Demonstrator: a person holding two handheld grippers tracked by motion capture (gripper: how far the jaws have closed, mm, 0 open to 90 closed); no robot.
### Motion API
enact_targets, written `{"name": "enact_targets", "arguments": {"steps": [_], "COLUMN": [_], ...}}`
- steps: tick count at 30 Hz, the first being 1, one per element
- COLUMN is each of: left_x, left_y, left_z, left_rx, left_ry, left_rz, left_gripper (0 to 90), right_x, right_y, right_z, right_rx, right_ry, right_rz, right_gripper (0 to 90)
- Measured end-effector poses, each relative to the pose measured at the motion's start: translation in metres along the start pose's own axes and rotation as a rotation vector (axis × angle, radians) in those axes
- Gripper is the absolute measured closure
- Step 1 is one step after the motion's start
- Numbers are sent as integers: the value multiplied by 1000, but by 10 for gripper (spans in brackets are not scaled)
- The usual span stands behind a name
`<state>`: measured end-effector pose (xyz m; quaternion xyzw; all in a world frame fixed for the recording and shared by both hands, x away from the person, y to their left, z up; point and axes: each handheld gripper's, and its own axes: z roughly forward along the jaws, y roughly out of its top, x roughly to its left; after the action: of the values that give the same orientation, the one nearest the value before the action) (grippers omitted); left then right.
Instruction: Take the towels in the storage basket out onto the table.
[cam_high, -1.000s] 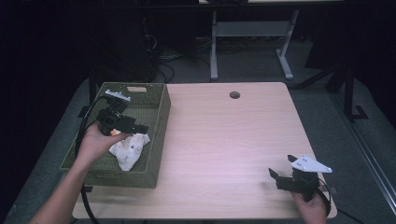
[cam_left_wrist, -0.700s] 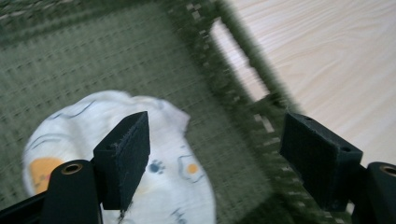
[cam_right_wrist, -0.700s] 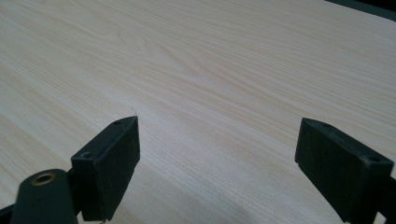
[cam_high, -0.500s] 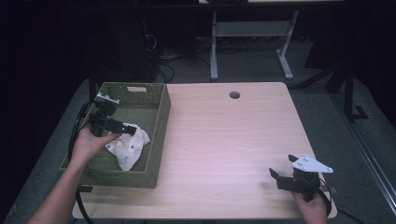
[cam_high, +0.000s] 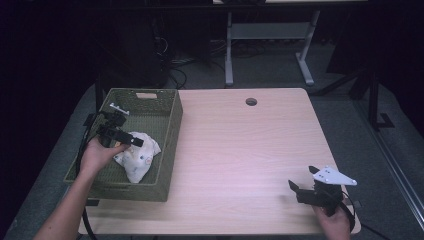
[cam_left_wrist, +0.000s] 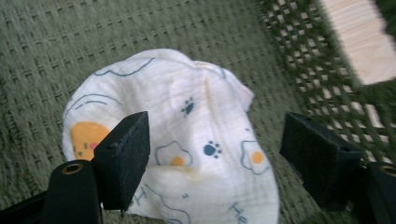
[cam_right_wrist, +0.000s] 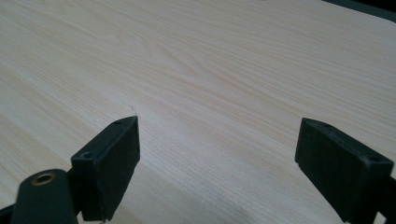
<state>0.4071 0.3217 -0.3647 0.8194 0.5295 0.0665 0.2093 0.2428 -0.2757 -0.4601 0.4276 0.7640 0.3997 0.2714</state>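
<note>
At the left of the frame the left gripper (cam_high: 131, 142), jaws spread, hovers over the cloth (cam_left_wrist: 187, 140) in the basket (cam_high: 170, 130), seemingly about to descend and pinch it

The right gripper (cam_right_wrist: 217, 168) hangs over bare pale wood-grain worktop (cam_right_wrist: 210, 70). Its two black fingers (cam_right_wrist: 114, 158) rise from seven and four o'clock, spread wide with nothing between them. A dark strip crosses the corner at one o'clock.
</note>
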Motion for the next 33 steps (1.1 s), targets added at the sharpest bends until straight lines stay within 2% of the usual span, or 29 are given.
{"name": "enact_targets", "arguments": {"steps": [5,6,11,17,19,21,23,28,30,33], "left_x": [6,9,13,15,15,16,16,17,17,16], "left_y": [1,1,3,5,6,7,7,7,7,7], "left_z": [9,12,18,28,32,35,40,49,50,54], "left_rx": [18,34,53,84,97,111,132,183,190,218], "left_ry": [13,17,28,50,59,63,87,106,108,130], "left_rz": [-30,-39,-52,-51,-66,-65,-60,-68,-69,-65], "left_gripper": [239,239,240,244,244,247,247,249,259,325], "right_x": [0,0,0,0,0,0,0,0,0,1], "right_y": [0,0,0,0,0,0,0,0,0,1], "right_z": [0,0,0,0,1,1,1,1,1,1], "right_rx": [1,0,0,0,0,0,0,-3,-2,0], "right_ry": [0,2,4,5,6,6,5,5,6,6], "right_rz": [-2,-2,-1,-8,-9,-10,-9,-3,-4,-4], "right_gripper": [136,135,135,136,135,135,136,136,136,136]}}
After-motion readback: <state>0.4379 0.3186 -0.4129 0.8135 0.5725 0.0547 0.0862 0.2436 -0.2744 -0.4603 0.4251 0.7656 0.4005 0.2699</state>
